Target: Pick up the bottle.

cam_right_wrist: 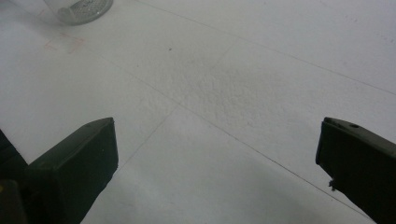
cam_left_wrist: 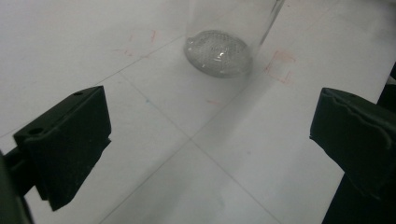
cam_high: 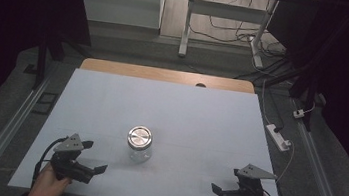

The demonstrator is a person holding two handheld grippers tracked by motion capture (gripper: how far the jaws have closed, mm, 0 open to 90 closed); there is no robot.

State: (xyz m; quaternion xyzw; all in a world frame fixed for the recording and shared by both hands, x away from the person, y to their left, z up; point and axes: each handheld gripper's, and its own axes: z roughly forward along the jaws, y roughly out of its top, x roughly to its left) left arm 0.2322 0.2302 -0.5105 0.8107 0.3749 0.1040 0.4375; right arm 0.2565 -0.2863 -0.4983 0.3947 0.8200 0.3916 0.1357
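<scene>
Centrally, clear glass jar point(cam_high: 139, 145), round brushed-metal lid, on white table point(cam_high: 200, 116); both tongs agape, empty.

No readable text.
Faint red marks are seen on the surface point(cam_left_wrist: 280, 65) near the jar point(cam_left_wrist: 217, 51); no letters/nos. can be made out.

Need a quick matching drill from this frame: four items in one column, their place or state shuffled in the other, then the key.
Items:
1. jar
2. left gripper
3. right gripper
4. power strip

Place or state:
A. on the floor, right of the table
B. open, near the table's front right
C. upright at the middle of the table, metal lid on
D. open, near the table's front left

Pairs: 1-C, 2-D, 3-B, 4-A
</scene>
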